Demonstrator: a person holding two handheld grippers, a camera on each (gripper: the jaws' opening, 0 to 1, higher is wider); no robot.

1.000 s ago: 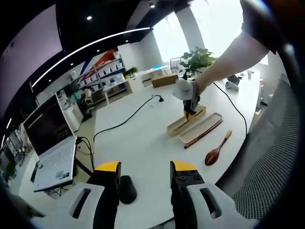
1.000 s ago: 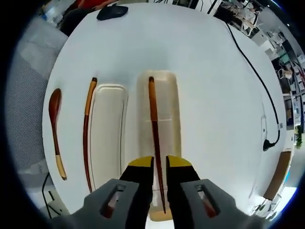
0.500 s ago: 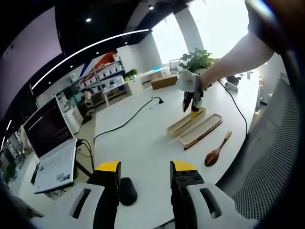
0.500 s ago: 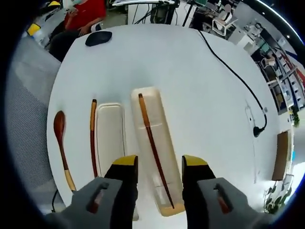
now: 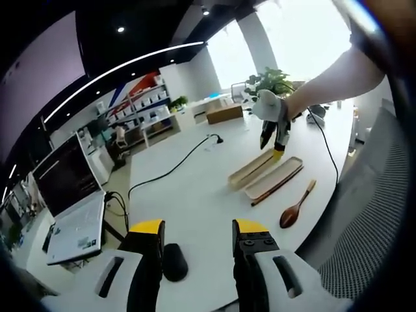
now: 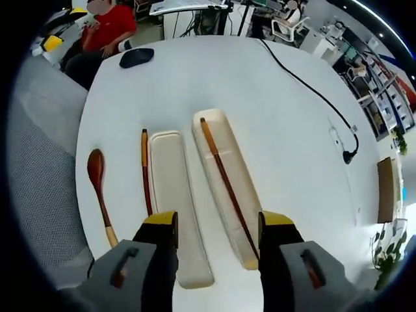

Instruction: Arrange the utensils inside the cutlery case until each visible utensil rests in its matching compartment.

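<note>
Right gripper view looks down on the white table point(image 6: 273, 110) from above, with the right gripper point(image 6: 218, 224) hanging over the near end of the cutlery case point(image 6: 229, 175), its yellow-tipped jaws spread wide and holding nothing. One chopstick point(image 6: 224, 179) lies inside the case, along its length, thick end at the far end of the case and thin end toward the jaws. Just beside the case, on the side away from the black cable point(image 6: 305, 84), lies the case's lid point(image 6: 175, 201), roughly parallel to it. The second chopstick point(image 6: 145, 170) rests on the table just beside the lid's outer edge, also parallel. The wooden spoon point(image 6: 100, 192) lies farther out from the case, apart from that chopstick, bowl away from the jaws and handle toward them. A dark computer mouse point(image 6: 136, 57) sits beyond the far end of the case, near the table edge.

Left gripper view shows the left gripper point(image 5: 197, 237) low over the near table edge, well apart from the case point(image 5: 250, 169), jaws wide apart and empty, the mouse point(image 5: 173, 262) between them. It also takes in a gloved hand and bare forearm holding the right gripper point(image 5: 275, 144) above the far end of the case, an open laptop point(image 5: 68, 195), and a potted plant point(image 5: 268, 81) beyond the table.
</note>
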